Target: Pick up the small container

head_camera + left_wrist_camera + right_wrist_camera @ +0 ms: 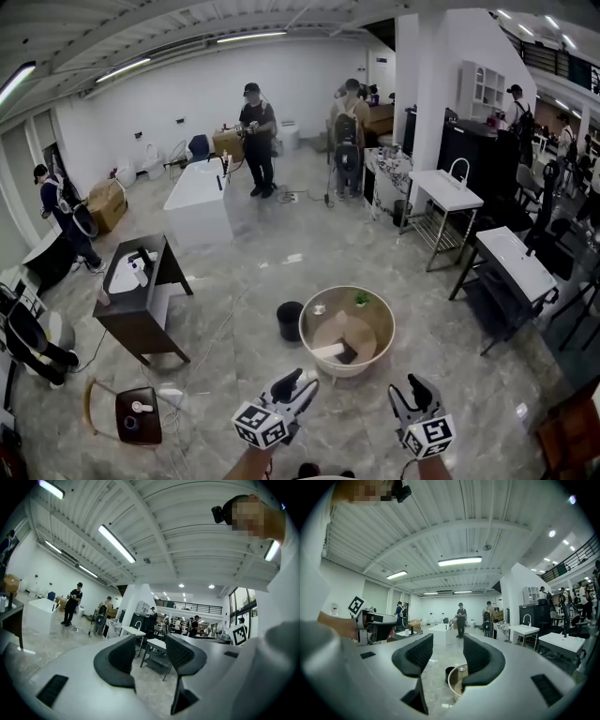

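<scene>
A round, low beige table stands on the marble floor just ahead of me. On its far side sits a small clear container, beside a tiny green plant. A white object and a dark one lie near its front rim. My left gripper hovers short of the table's near left edge, open and empty; its own view looks across the room. My right gripper is held at the table's near right, also open and empty. In its view the table rim and the container show between the jaws.
A black bin stands on the floor against the table's left side. A dark vanity cabinet and a stool are at the left, a white bathtub is behind, and white sink stands are at the right. Several people stand further back.
</scene>
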